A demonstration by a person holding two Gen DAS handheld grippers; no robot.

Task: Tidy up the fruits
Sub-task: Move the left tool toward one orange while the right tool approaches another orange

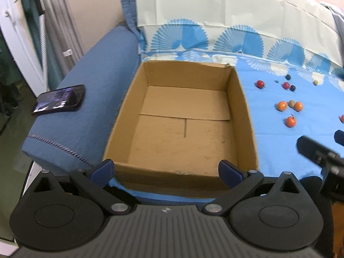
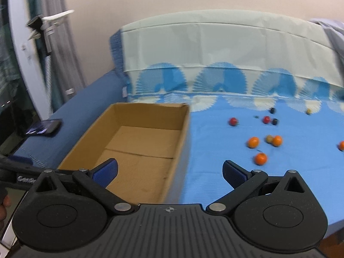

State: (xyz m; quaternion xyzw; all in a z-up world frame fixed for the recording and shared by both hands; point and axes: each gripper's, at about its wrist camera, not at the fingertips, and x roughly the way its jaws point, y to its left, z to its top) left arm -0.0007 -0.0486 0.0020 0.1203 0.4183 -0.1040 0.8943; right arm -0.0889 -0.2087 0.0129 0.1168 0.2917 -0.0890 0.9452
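An empty open cardboard box [image 1: 185, 116] sits on the blue patterned sheet; it also shows in the right wrist view [image 2: 139, 142]. Small fruits lie scattered on the sheet right of it: orange ones [image 1: 290, 121] [image 2: 260, 158], red ones [image 1: 260, 83] [image 2: 233, 121], dark ones [image 1: 288, 77] and a pale one [image 1: 291, 103]. My left gripper [image 1: 166, 171] is open and empty at the box's near wall. My right gripper [image 2: 169, 173] is open and empty, near the box's right front corner, short of the fruits. Part of it shows at the left wrist view's right edge [image 1: 316, 152].
A black phone [image 1: 59, 99] lies on the blue sofa arm [image 1: 86, 111] left of the box. The sofa back is draped with a pale cloth [image 1: 215, 10]. A grey curtain and white frame [image 1: 13, 32] stand at the far left.
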